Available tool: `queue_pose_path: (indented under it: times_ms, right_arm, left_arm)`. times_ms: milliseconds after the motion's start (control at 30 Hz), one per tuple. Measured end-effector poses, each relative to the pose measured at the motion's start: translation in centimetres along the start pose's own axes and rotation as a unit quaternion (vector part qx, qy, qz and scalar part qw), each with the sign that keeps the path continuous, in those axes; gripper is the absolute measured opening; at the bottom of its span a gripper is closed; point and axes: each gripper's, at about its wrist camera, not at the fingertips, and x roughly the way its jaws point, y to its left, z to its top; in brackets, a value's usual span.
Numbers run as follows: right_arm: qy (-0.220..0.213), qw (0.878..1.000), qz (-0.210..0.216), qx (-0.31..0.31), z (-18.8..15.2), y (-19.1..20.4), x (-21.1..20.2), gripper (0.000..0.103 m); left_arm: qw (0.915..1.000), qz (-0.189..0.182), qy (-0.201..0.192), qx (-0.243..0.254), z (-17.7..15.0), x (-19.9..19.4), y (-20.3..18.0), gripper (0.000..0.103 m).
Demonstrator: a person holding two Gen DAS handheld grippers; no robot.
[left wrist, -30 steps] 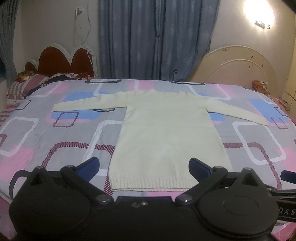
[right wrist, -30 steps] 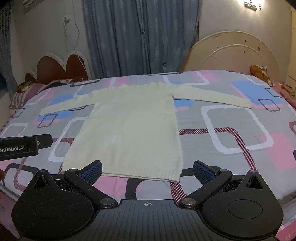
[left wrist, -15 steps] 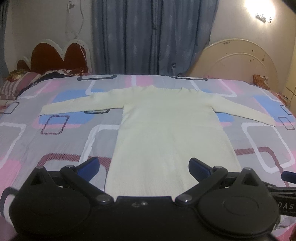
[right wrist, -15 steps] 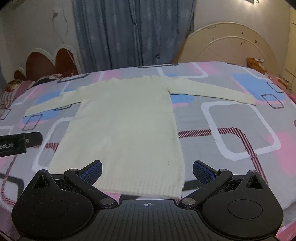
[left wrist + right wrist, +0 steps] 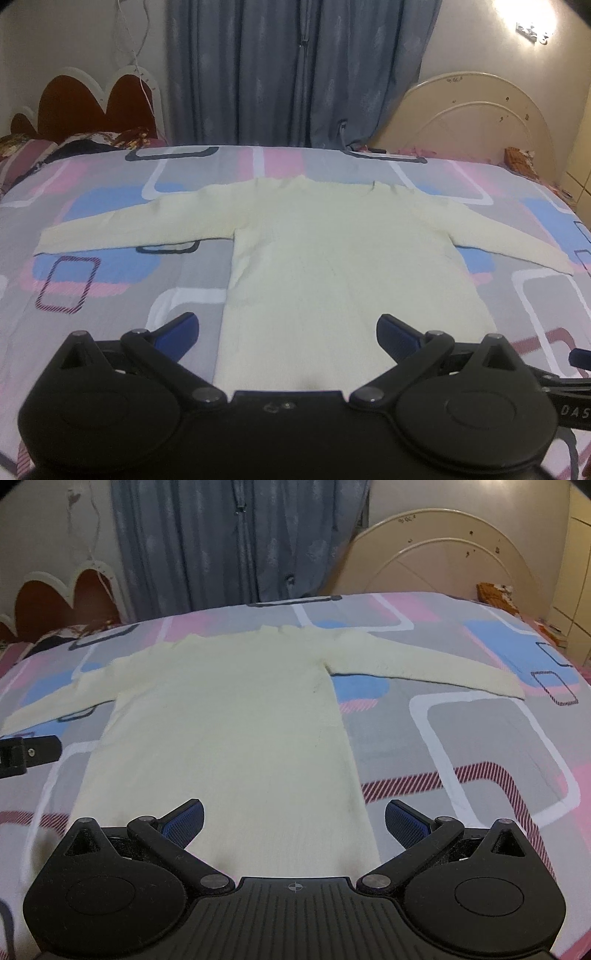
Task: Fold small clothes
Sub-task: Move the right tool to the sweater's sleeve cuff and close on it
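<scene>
The cream sweater [image 5: 332, 258] was spread flat on the bed [image 5: 110, 295], sleeves straight out, probably so every edge was easy to grab. Left claw [image 5: 288, 330] and right claw [image 5: 293, 816] both hung wide apart over the hem, holding nothing

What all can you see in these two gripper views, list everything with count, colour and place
Cream knitted long-sleeved sweater: one, pale cream, flat on the bed, sleeves spread out.
Patterned bedsheet: one, grey with pink, blue and white rectangles, covering the bed.
Blue-grey curtains: one set, behind the bed.
Scalloped dark red headboard: one, white-edged, far left.
Arched cream headboard: one, far right.
Wall lamp: one, lit, upper right.
Left gripper: black, blue pads, open, over the sweater's hem.
Right gripper: black, blue pads, open, over the sweater's hem.
</scene>
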Motion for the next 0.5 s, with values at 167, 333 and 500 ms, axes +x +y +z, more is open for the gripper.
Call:
queue_pose_path:
  times_ms: [167, 333, 500]
  right_arm:
    - [-0.011, 1.000, -0.018, -0.021, 1.5, -1.0, 2.7, 0.103]
    - [-0.015, 1.000, -0.014, -0.021, 3.3, -3.9, 5.6, 0.103]
    - [-0.004, 1.000, 0.001, -0.027, 5.4, -8.0, 9.3, 0.103]
  left_arm:
    - [0.9999, 0.010, 0.012, 0.000, 1.1, 3.3, -0.3, 0.102]
    - [0.9996, 0.017, 0.012, -0.019, 1.9, 6.0, -1.4, 0.102]
    - [0.9982, 0.030, 0.013, -0.051, 3.0, 8.9, -3.4, 0.102]
